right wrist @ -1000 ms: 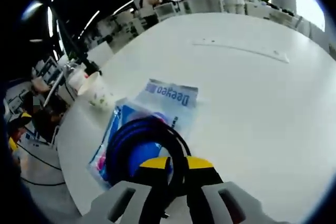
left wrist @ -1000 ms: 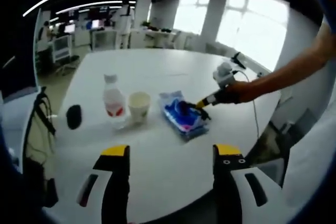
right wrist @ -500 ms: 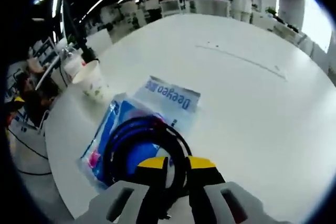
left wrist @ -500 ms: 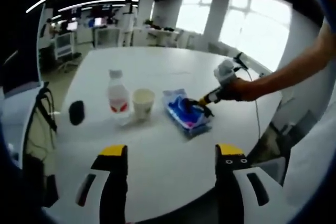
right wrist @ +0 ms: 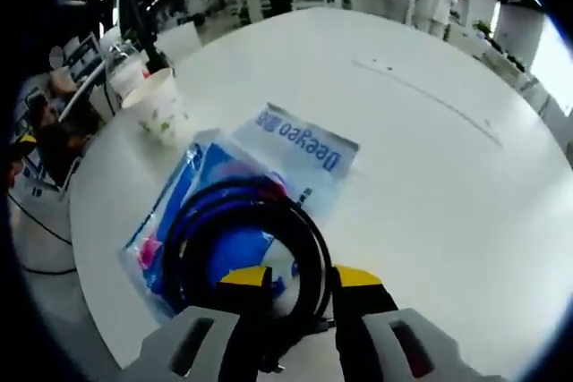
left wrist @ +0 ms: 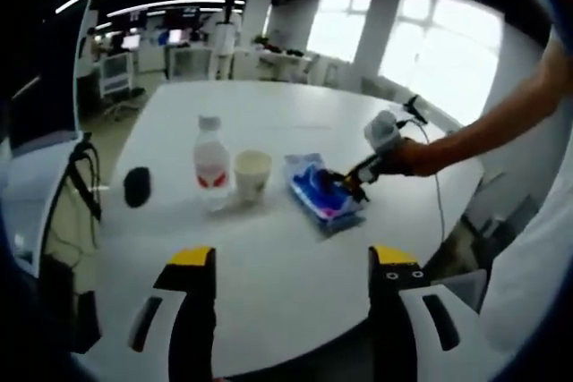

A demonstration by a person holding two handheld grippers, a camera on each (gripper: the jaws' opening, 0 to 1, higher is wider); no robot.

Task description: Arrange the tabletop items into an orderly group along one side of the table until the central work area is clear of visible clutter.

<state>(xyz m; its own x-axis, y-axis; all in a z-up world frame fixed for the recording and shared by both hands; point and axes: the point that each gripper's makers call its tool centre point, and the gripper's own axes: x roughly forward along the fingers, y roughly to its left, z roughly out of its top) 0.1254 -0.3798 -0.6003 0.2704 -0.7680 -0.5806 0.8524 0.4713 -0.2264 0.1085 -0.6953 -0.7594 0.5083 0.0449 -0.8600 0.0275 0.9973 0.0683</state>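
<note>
A coil of black cable [right wrist: 240, 228] lies on a blue-and-white wipes packet [right wrist: 304, 145] on the white table [right wrist: 430, 194]. My right gripper [right wrist: 302, 276] stands open, and a strand of the coil still runs between its parted jaws. A paper cup [right wrist: 157, 106] stands just beyond the packet. In the left gripper view a plastic bottle [left wrist: 211, 167], the cup [left wrist: 252, 174] and the packet [left wrist: 324, 194] form a row. The right gripper [left wrist: 356, 174] reaches onto the packet from the right. My left gripper [left wrist: 292, 266] hangs open over the near table edge, holding nothing.
A small black object [left wrist: 136, 187] lies left of the bottle. A person's arm [left wrist: 483, 131] stretches in from the right. A bag with straps [left wrist: 67, 221] hangs off the table's left side. Bare tabletop [left wrist: 269, 109] spreads behind the row, with office desks beyond.
The right gripper's jaws, pinched on the cable coil before, now stand clearly apart around it. The left gripper view has drifted slightly; the objects on the table stay put.
</note>
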